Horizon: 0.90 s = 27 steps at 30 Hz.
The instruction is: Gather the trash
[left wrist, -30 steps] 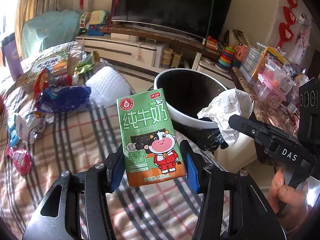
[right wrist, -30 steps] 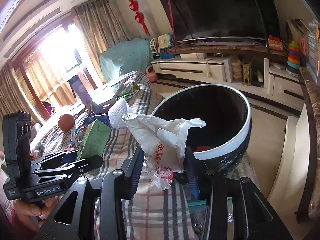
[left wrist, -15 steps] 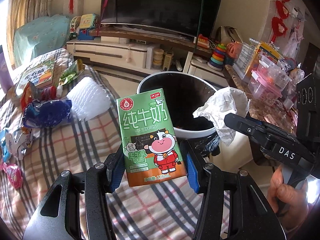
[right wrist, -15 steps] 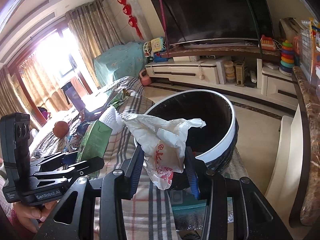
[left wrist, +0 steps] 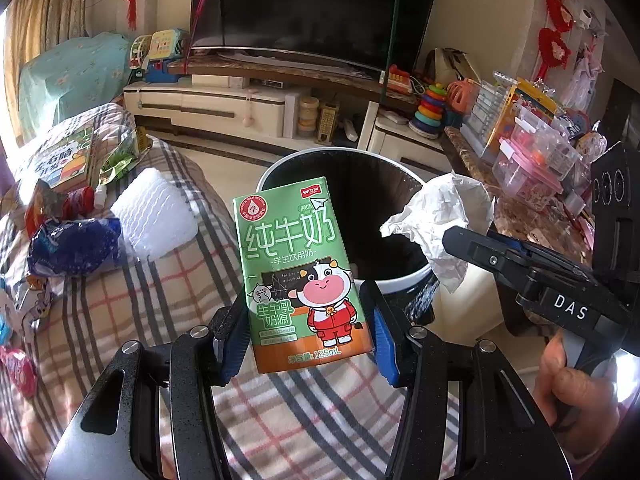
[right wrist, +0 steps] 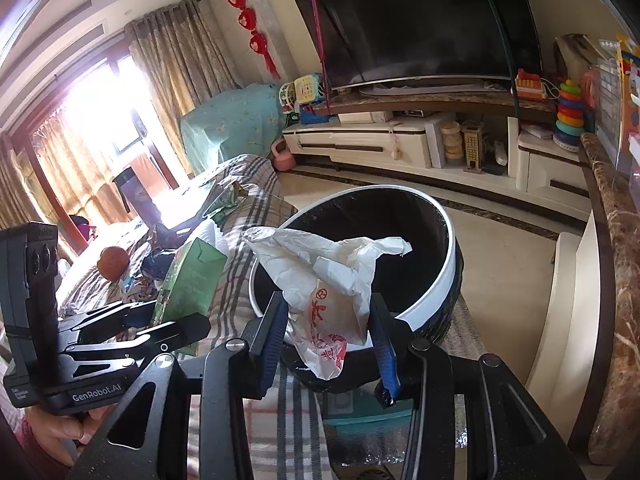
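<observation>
A plaid blanket (left wrist: 160, 292) is lying before the bin (left wrist: 404, 280). The left gripper (left wrist: 306, 334) is clamping a stiff, probably light carton (left wrist: 298, 276) low on its sides.

The right gripper (right wrist: 330, 340) is pinching a soft, crumpled bag (right wrist: 320, 280) above the bin's rim (right wrist: 436, 300).

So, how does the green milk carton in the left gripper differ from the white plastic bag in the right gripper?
The milk carton is a stiff, flat-sided box; the plastic bag is soft and crumpled. The carton is green with a cartoon cow; the bag is whitish with red print. The carton stands upright in the left gripper; the bag sags loosely below the right gripper. Both are clamped between blue pads near the black bin.
</observation>
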### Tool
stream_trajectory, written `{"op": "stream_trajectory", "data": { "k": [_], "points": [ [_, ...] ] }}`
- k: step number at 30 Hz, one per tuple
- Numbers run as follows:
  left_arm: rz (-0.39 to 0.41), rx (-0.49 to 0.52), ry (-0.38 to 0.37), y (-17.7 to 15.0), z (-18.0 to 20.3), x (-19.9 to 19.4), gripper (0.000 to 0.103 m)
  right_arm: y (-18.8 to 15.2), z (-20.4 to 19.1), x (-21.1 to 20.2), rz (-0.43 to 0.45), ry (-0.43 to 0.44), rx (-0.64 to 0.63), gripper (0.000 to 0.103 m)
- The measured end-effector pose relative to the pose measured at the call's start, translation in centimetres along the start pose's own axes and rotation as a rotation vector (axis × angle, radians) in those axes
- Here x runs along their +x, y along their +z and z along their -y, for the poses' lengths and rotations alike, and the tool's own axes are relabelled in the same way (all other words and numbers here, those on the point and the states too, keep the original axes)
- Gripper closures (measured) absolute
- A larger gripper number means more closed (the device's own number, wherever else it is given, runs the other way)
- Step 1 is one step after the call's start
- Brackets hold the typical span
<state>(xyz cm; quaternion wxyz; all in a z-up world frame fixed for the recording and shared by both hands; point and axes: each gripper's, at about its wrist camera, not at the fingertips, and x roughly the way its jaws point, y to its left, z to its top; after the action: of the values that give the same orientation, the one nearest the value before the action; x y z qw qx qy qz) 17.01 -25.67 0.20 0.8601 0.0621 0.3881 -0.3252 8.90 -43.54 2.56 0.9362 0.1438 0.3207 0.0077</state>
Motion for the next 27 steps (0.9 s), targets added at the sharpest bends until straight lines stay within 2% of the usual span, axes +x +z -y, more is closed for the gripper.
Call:
{"op": "stream_trajectory", "data": {
  "k": [27],
  "points": [
    [-0.028,0.001,0.003,3.5,-0.1,4.0,0.052,2.1,1.8,3.0,-0.045,-0.050,-0.015,0.061]
  ]
}}
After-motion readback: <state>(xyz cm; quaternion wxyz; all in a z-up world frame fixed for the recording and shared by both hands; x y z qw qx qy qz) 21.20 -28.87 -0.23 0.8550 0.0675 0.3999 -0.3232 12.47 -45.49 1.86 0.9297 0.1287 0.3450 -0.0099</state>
